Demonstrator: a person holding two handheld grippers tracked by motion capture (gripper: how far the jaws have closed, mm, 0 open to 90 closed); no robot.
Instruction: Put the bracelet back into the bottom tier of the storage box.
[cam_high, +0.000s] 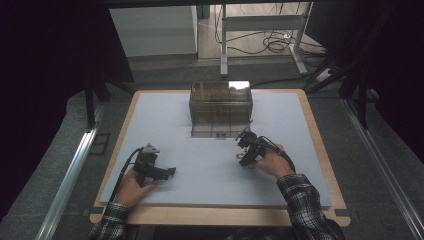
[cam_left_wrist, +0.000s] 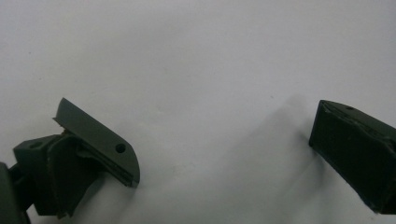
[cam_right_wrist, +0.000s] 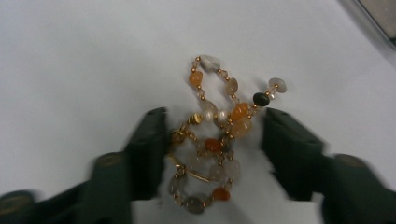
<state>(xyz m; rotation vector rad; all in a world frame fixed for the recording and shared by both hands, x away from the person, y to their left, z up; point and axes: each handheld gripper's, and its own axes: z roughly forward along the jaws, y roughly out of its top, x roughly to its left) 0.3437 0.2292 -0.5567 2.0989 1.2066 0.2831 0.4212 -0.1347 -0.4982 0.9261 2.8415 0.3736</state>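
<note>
A beaded bracelet (cam_right_wrist: 212, 144) with orange, clear and pearl-white beads on gold links lies bunched on the pale table. My right gripper (cam_right_wrist: 215, 116) points down over it with a black jaw on each side. The left jaw is right at the gold beads, while a small gap separates the right jaw from the beads, so it is open around the bracelet. In the high view the right gripper (cam_high: 244, 152) sits just in front of the box. My left gripper (cam_high: 169, 172) rests near the table's front left. Its jaws (cam_left_wrist: 205, 130) stand wide open over bare table.
A clear brownish box (cam_high: 220, 102) with compartments stands at the back middle of the table (cam_high: 210, 175), and a low tray-like part of it reaches forward toward the right gripper. A wooden rim edges the tabletop. Metal rails run along both sides.
</note>
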